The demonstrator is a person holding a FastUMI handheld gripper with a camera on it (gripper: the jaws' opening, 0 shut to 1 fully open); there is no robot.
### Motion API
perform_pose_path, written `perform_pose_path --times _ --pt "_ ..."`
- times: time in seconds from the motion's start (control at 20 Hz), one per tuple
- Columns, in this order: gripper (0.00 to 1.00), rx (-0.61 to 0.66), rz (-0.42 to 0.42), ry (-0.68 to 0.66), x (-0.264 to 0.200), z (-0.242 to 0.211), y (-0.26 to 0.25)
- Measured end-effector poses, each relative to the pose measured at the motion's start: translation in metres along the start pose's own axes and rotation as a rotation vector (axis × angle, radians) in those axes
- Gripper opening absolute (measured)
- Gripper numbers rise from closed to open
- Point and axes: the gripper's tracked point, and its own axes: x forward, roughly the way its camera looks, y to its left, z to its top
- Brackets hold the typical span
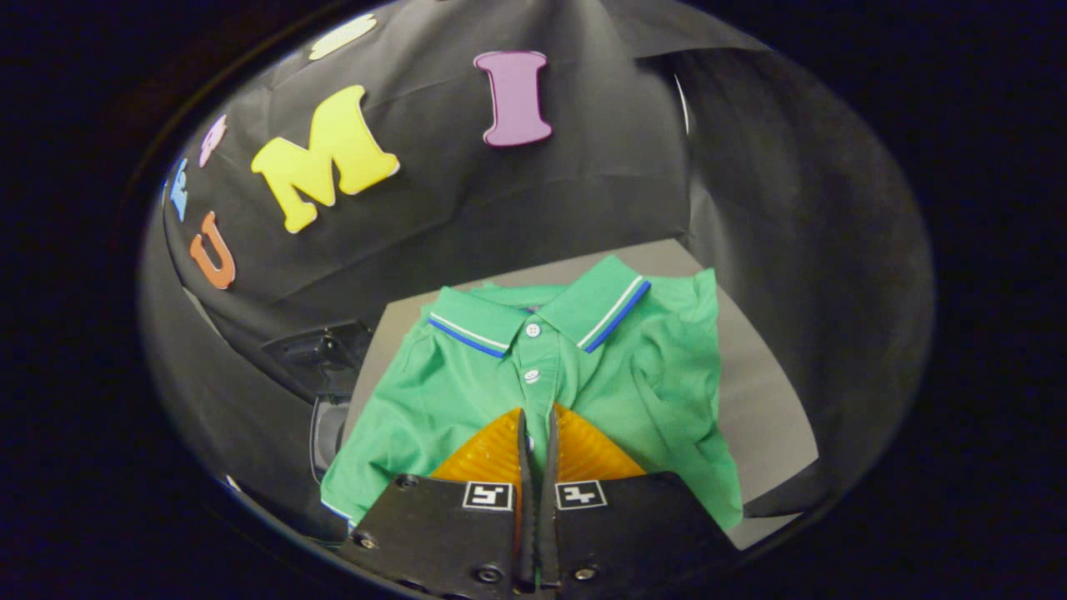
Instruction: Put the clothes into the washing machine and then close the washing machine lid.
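The light is dim and soft, falling from above so that the green polo shirt [533,375] is the brightest thing, evenly lit and sharp enough to show its buttons and collar stripes, with only faint shadows in its folds. Beyond the shirt the booth wall [583,183] sinks into murky grey with no glare, and the fisheye lens bends its lines outward and darkens them. Nearer than the shirt, the gripper [538,417], fingers nearly closed, looks slightly soft.
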Motion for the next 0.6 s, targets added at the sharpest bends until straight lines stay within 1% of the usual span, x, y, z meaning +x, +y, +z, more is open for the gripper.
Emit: perform_pose_path --times 0.1,0.25,0.4,0.6 --pt "0.06 0.003 0.020 -0.029 -0.015 0.016 0.012" --pt "0.06 0.028 0.082 -0.061 -0.038 0.037 0.036" --pt "0.06 -0.005 0.122 -0.090 -0.057 0.055 0.050" --pt "0.06 -0.061 0.166 -0.119 -0.069 0.069 0.088"
